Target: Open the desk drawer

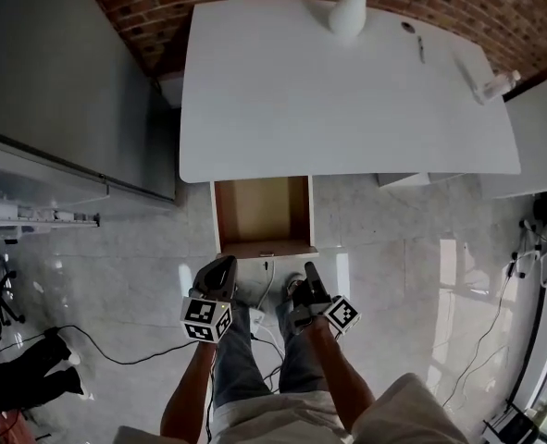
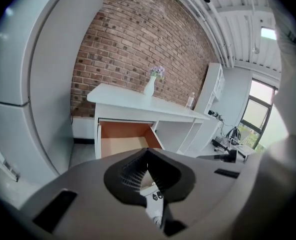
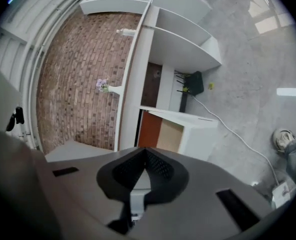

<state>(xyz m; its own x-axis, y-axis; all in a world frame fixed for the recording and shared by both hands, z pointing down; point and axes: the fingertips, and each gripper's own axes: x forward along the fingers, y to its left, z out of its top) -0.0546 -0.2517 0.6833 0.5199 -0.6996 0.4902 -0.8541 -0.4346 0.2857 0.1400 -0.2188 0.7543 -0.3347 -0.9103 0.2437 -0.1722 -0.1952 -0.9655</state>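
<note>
The drawer stood pulled well out from under the desk, its bare wooden bottom showing, so I judged the job as good as done. The main risk was overdoing it. If I had hooked the front again and hauled, the box might have come off its runners and dropped. I stood close in front of it, so a careless step or swing could also have knocked the front and slammed it back in. That jolt could have rocked the vase at the far edge of the desk. A cable ran across the floor by my feet, just short of the drawer front, and I could have tripped on it moving off.

My left gripper had its jaws pressed together with nothing between them. My right gripper was the same, closed and empty. Neither touched the drawer. It lay ahead of both, with its front panel nearest me. In the head view the left gripper sat near the front's left corner and the right gripper near its right corner. Both were apart from it, with bare floor between.
</note>
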